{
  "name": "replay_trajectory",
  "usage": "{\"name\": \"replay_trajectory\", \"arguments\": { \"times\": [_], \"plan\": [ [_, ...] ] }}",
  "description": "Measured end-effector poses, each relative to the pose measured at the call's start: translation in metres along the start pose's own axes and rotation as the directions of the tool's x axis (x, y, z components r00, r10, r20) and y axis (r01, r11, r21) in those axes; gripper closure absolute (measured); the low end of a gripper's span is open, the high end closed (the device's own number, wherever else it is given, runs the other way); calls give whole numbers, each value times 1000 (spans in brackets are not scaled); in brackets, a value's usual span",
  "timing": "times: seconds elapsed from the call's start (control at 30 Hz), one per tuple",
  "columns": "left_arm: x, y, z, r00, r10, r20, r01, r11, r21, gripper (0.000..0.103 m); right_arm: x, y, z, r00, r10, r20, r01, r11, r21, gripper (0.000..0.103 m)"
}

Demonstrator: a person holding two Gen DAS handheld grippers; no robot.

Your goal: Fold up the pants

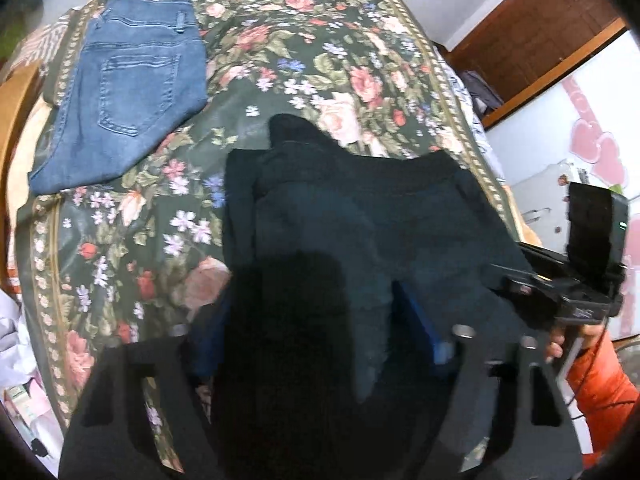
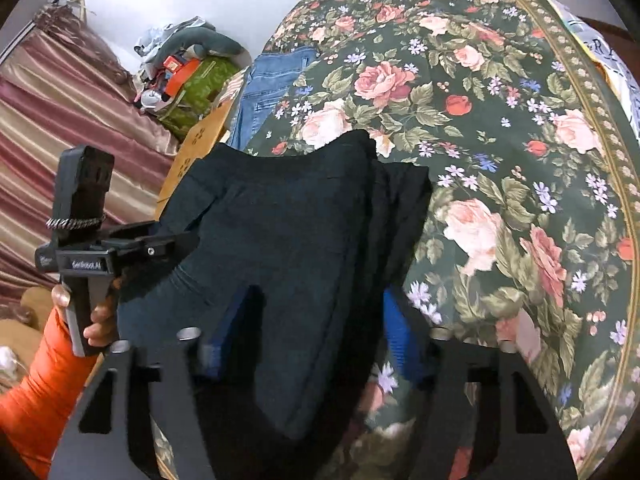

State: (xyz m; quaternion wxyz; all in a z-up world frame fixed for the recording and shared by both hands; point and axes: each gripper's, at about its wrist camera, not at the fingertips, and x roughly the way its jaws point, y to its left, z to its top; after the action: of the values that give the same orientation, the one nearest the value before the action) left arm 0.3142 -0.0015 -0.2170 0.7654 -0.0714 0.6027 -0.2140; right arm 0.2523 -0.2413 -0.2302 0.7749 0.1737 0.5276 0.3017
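Observation:
Dark navy pants [image 1: 360, 216] lie partly folded on a floral bedspread [image 1: 312, 60]; they also show in the right wrist view [image 2: 280, 232]. My left gripper [image 1: 316, 320] has dark cloth draped between its blue-padded fingers [image 1: 420, 312], jaws wide apart. My right gripper [image 2: 308, 320] likewise has the pants' cloth over and between its blue pads [image 2: 396, 336], jaws apart. Whether either pinches the cloth is hidden. The other gripper shows at the right edge of the left wrist view [image 1: 560, 292] and at the left of the right wrist view [image 2: 104, 256], each against the pants' edge.
Folded blue jeans [image 1: 128, 84] lie at the bed's far left, also seen in the right wrist view [image 2: 272, 88]. A pile of clutter [image 2: 188, 72] and a striped curtain [image 2: 60, 120] stand beyond the bed. A wooden door [image 1: 540, 36] is at the right.

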Motion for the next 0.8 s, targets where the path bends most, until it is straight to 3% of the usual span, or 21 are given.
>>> {"name": "replay_trajectory", "arguments": {
  "times": [0.1, 0.17, 0.3, 0.53, 0.7, 0.8],
  "plan": [
    [0, 1, 2, 1000, -8, -2, 8, 1000, -29, 39, 3, -1, 5, 1000, 5, 0, -5, 1000, 15, 63],
    [-4, 2, 2, 1000, -4, 7, 4, 999, -37, 49, 3, -1, 6, 1000, 12, -9, -12, 1000, 13, 70],
    [-13, -4, 0, 999, 20, 37, -20, 1000, -15, 58, -1, 6, 10, 1000, -12, -2, 12, 1000, -29, 83],
    [-51, -22, 0, 984, 102, 148, -114, 991, 76, 68, -17, 40, 24, 995, -68, 79, 79, 984, -157, 87],
    [-98, -16, 19, 950, 141, 280, -167, 983, 71, 69, -33, 72, 57, 980, -48, 191, 92, 969, -230, 88],
    [-129, -7, 37, 913, 176, 367, -211, 976, 57, 69, -36, 101, 86, 967, -34, 251, 108, 951, -289, 88]
  ]
}}
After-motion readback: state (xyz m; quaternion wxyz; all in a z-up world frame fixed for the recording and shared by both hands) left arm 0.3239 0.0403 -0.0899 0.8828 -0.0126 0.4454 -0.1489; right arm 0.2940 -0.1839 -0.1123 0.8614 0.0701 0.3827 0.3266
